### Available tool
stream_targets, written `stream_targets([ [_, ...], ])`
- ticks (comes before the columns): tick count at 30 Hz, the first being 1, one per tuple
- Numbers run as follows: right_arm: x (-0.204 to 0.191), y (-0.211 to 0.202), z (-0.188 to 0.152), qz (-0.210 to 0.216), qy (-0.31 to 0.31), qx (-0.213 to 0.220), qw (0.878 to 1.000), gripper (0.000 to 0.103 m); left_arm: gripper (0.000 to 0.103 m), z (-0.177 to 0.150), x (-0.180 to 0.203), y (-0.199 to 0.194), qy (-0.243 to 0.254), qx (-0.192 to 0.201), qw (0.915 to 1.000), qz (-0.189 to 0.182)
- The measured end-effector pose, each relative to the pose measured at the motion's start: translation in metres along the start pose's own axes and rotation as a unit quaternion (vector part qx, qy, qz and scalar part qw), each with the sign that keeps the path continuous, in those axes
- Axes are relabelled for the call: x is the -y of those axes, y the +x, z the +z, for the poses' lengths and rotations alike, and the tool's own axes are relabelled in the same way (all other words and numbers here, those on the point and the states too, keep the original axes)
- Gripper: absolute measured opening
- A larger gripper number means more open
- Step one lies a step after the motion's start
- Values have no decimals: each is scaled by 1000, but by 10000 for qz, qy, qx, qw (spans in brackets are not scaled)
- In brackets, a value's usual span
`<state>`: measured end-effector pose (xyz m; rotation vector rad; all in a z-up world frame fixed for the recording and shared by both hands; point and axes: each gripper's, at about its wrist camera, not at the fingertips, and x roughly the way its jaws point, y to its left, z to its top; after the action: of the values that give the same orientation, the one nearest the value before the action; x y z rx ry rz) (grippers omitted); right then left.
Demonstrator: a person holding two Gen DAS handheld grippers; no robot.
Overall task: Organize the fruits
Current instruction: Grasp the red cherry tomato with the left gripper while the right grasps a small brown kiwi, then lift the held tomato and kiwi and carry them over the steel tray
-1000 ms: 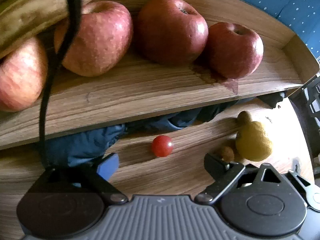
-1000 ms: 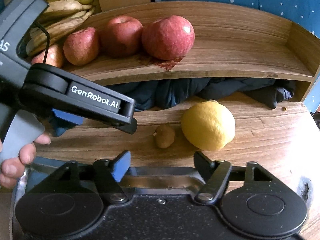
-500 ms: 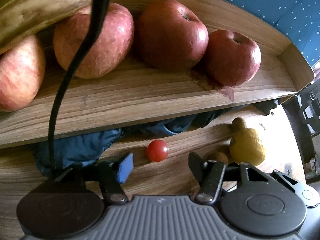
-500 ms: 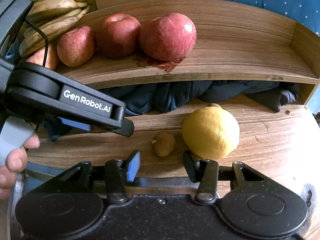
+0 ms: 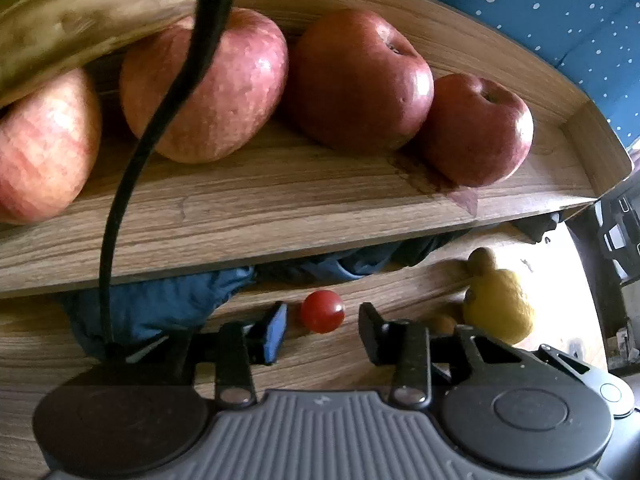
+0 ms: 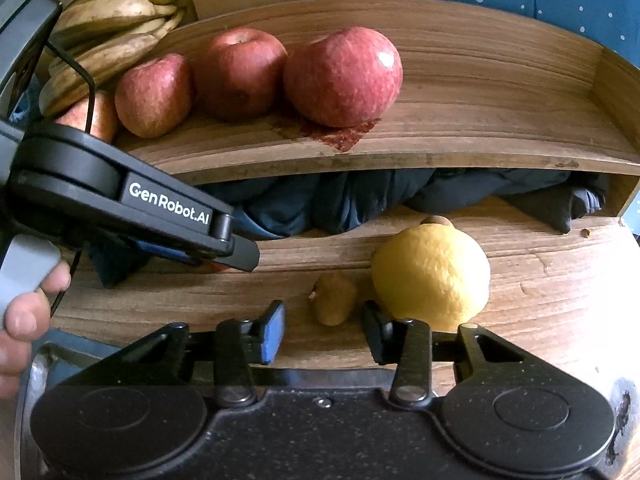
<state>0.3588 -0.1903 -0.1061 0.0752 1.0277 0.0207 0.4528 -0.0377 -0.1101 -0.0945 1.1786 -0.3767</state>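
Both sets of jaws have just been narrowing, neither pressing anything yet. Between the left gripper's (image 5: 322, 330) pads sits the cherry tomato (image 5: 322, 311) on the table (image 6: 560, 280); clamped too hard, it could burst or roll away. A small brown fruit (image 6: 333, 298) lies inside the right gripper (image 6: 323, 330), touching the lemon (image 6: 431, 276), which a pad might nudge. Farther back, apples (image 6: 343, 76) and bananas (image 6: 116, 20) crowd the shelf (image 6: 480, 120).
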Motion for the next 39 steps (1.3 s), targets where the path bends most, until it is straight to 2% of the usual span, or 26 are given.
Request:
stream_targets([
  [6, 1, -6, -2, -51, 4, 23, 10000, 29, 30, 0, -5, -2, -40, 4, 10000, -52],
  [9, 1, -7, -2, -41, 9, 21, 10000, 29, 27, 0, -6, -3, -42, 5, 10000, -66],
  [24, 6, -19, -5, 56, 41, 170, 9998, 29, 26, -12, 8, -18, 42, 82, 9999, -85],
  [39, 16, -66, -27, 169, 38, 468, 9988, 29, 26, -45, 35, -50, 153, 238, 9996, -96],
])
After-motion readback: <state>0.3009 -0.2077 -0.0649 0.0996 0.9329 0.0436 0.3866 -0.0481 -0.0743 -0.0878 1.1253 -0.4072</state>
